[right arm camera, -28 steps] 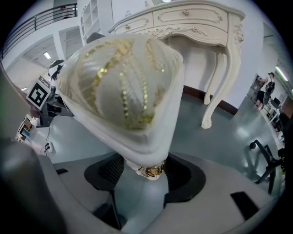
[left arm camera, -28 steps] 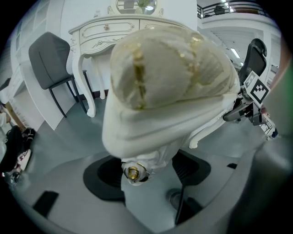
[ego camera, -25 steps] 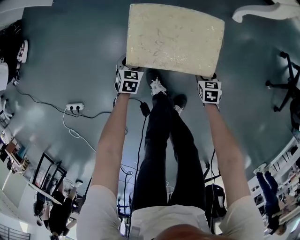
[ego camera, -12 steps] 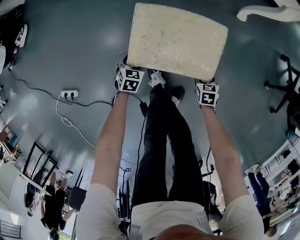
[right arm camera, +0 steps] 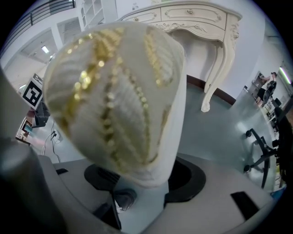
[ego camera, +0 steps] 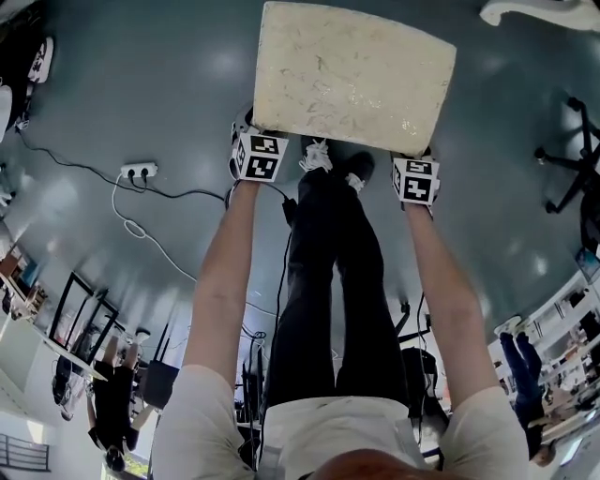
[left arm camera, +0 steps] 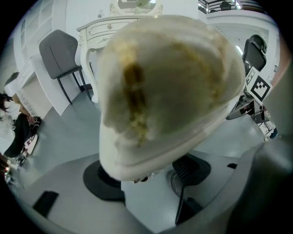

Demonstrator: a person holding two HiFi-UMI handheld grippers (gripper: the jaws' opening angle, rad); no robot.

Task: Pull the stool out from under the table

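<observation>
Stool (ego camera: pixel 354 75) held at both near corners of its cream padded seat, over the grey floor (ego camera: pixel 141 84). The left tool (ego camera: pixel 256 142) has its jaws clamped on the near-left corner, with the padding (left arm camera: pixel 169 87) filling the gap between them. The right tool (ego camera: pixel 415 167) grips the near-right corner (right arm camera: pixel 119 91) in the same way. The seat's long axis runs left to right across the person, directly ahead of both tools, and neither is nearer than the other. The white carved table (right arm camera: pixel 192 20) stands beyond the seat's far edge, its foot (ego camera: pixel 539 11) showing to the far right and apart from the seat. The seat appears already clear of the table; any further draw would run along the short axis, toward the person's shoes (ego camera: pixel 333 167). The stool's legs are hidden beneath the seat
</observation>
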